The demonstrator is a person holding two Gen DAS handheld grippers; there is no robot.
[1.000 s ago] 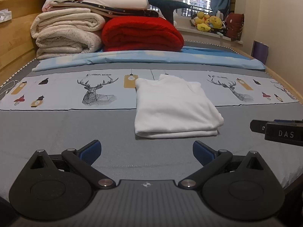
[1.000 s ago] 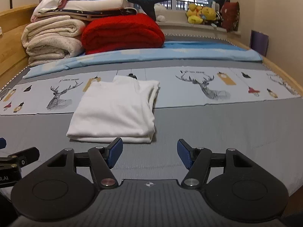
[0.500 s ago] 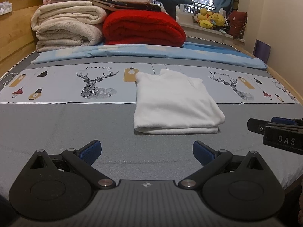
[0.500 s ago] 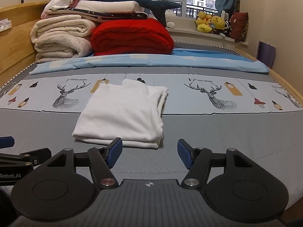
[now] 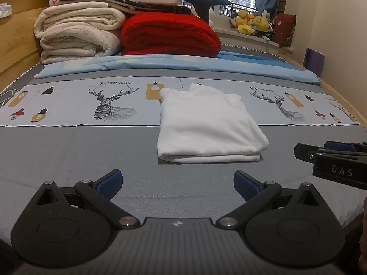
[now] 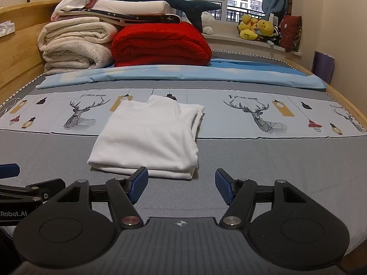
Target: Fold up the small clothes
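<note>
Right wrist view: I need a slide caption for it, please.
Open right gripper hovers just short of a folded white garment lying on a deer-print bedspread.

Black claw (image 5: 177, 181) (blue pads (image 5: 110, 181)).

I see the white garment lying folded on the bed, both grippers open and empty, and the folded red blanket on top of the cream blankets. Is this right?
Not fully. The red blanket lies beside the cream blankets, to their right, not on top; both wrist views show it. The white garment is folded on the bed, and the left gripper and the right gripper are open and empty.
</note>
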